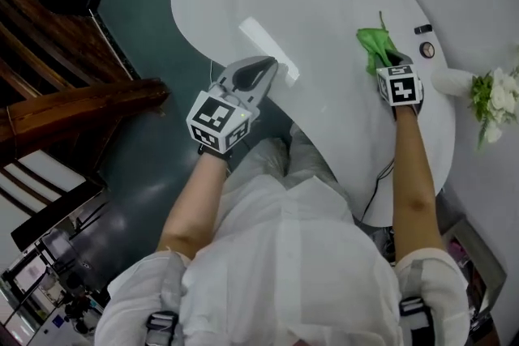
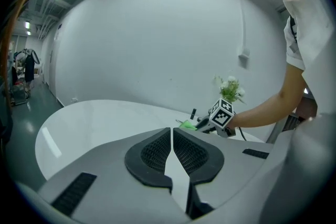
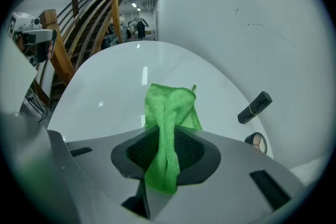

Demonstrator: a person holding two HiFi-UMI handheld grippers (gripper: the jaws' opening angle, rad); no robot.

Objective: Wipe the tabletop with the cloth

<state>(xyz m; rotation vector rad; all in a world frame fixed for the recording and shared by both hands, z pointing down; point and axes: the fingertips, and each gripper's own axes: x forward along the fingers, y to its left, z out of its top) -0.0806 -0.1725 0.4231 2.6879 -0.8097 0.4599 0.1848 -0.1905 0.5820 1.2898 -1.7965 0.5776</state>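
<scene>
A green cloth (image 1: pixel 375 43) (image 3: pixel 169 113) hangs pinched between the jaws of my right gripper (image 1: pixel 392 61) (image 3: pixel 167 157), which is shut on it over the right side of the white tabletop (image 1: pixel 308 4) (image 3: pixel 121 81). The cloth's free end spreads onto the table surface ahead of the jaws. My left gripper (image 1: pixel 258 74) (image 2: pixel 172 147) is shut with nothing in it, held over the table's near edge. From the left gripper view the right gripper's marker cube (image 2: pixel 222 113) and a bit of green cloth (image 2: pixel 187 124) show across the table.
A black lipstick tube (image 3: pixel 255 107) (image 1: pixel 422 29) and a small round compact (image 3: pixel 257 140) (image 1: pixel 427 50) lie near the wall. A white vase of flowers (image 1: pixel 486 93) (image 2: pixel 230 89) stands at the table's right end. A wooden stair rail (image 1: pixel 73 105) runs at left over the dark floor.
</scene>
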